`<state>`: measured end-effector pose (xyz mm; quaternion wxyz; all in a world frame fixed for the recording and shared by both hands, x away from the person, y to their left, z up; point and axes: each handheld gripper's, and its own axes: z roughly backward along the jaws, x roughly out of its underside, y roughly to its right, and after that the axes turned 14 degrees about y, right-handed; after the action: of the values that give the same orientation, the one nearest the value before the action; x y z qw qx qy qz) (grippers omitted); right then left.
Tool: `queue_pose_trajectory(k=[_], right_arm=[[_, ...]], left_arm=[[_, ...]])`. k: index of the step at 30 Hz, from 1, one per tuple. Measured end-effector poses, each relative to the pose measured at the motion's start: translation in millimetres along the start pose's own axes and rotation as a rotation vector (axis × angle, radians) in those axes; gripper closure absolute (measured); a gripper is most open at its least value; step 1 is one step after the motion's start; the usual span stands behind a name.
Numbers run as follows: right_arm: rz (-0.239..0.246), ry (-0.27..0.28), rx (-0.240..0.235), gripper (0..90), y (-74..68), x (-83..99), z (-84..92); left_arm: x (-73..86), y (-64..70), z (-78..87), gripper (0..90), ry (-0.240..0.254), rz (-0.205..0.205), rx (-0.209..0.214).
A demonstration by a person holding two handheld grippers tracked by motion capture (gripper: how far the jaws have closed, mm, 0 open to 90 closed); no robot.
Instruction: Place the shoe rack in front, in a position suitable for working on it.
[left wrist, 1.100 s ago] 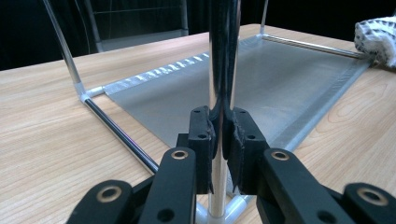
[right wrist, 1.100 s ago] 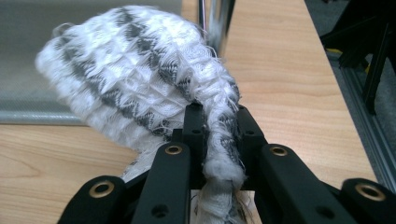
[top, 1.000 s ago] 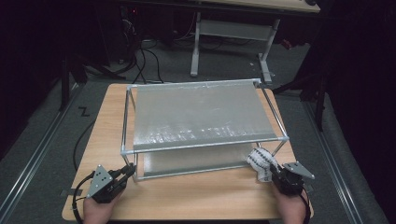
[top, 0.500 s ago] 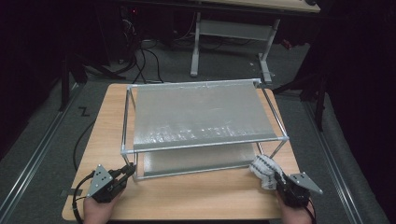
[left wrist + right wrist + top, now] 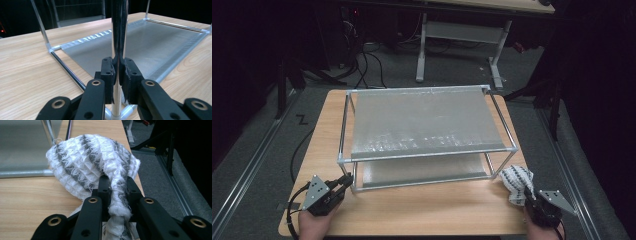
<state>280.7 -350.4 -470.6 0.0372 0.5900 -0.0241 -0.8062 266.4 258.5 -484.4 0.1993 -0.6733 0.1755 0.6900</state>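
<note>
A two-tier metal rack (image 5: 427, 125) with grey shelves stands on the wooden table (image 5: 422, 210). My left gripper (image 5: 343, 182) is shut on the rack's front left upright post (image 5: 117, 32), low near its corner foot. My right gripper (image 5: 528, 192) sits at the table's front right corner, shut on a bunched white and grey woven cloth (image 5: 516, 179). The same cloth (image 5: 97, 160) bulges ahead of the jaws in the right gripper view, with a twisted end pinched between them, beside the rack's front right foot.
The table's right edge (image 5: 135, 170) runs close beside the cloth, with grey floor and a metal rail (image 5: 175, 190) below. Another desk frame (image 5: 462, 35) stands beyond the table. Bare wood lies between the two grippers along the front edge.
My right gripper has drawn the cloth back toward the table's front right corner, away from the rack's foot. The left gripper and the rack have stayed put.
</note>
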Motion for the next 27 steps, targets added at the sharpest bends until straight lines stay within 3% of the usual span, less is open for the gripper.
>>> queue_pose_trajectory(k=[5,10,16,17,19,20,27], right_arm=[[0.030,0.015,0.015,78.9,-3.8,-6.3,-5.2],[0.020,0.036,0.040,78.8,0.8,-14.6,-10.8],[0.051,0.025,-0.039,77.8,-16.7,-16.4,-22.5],[0.051,0.030,-0.101,77.8,-27.8,-16.3,-27.7],[0.050,0.030,-0.110,77.9,-31.1,-16.1,-28.4],[0.054,0.034,-0.150,78.2,-40.1,-15.7,-29.1],[0.073,0.065,-0.214,78.6,-58.0,-19.2,-24.6]], left_arm=[[-0.5,-6.6,4.4,80.3,0.002,0.003,-0.028],[0.2,-10.4,7.4,80.4,0.003,0.010,-0.042],[0.6,-10.3,7.4,80.4,0.004,0.012,-0.044],[0.6,-10.3,7.5,80.4,0.003,0.012,-0.044],[0.7,-10.3,7.5,80.4,0.003,0.012,-0.044],[0.8,-10.4,7.5,80.4,0.003,0.013,-0.043],[0.9,-10.2,7.6,80.4,0.002,0.014,-0.044]])
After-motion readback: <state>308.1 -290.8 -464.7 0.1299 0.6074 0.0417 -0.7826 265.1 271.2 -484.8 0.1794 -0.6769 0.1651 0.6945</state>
